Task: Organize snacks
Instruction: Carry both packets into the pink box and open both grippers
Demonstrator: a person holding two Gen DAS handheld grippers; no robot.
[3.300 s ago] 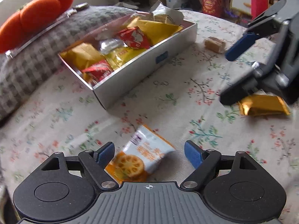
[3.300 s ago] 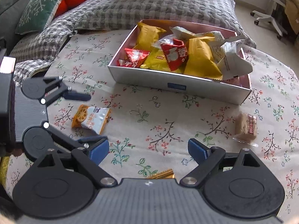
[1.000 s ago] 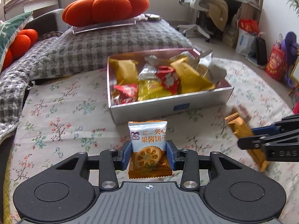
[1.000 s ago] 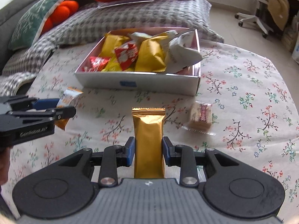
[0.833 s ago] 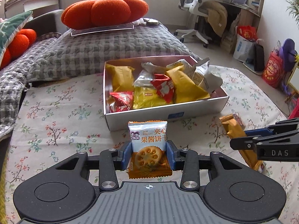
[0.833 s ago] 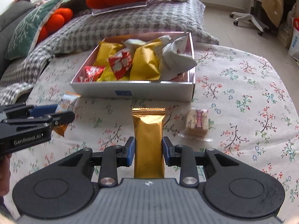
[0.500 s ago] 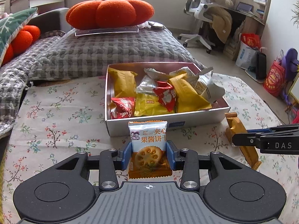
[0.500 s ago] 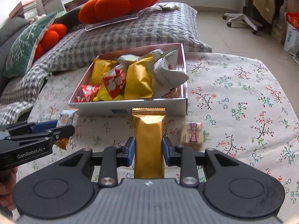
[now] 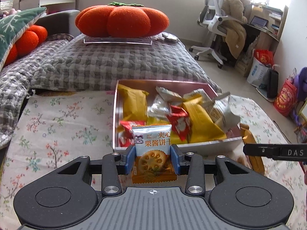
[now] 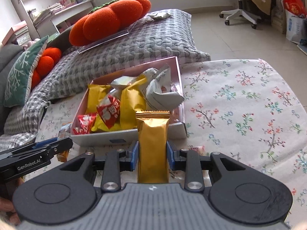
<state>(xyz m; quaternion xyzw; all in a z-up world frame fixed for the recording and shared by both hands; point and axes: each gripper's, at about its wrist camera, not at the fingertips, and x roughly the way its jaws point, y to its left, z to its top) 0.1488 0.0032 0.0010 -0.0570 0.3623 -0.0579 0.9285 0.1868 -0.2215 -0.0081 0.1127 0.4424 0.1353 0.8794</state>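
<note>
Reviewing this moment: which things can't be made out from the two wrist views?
- Small beige snack on the cloth: right wrist view, almost wholly hidden behind the right gripper; only a sliver shows.
- Gold packet: left wrist view, lower part crossed by the right gripper's finger.
- Snack box floor: both views, covered by piled packets.
- Jam biscuit packet: right wrist view, mostly behind the box corner.

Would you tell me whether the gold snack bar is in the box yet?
Not yet: the gold snack bar stands clamped in the right gripper, short of the box.
</note>
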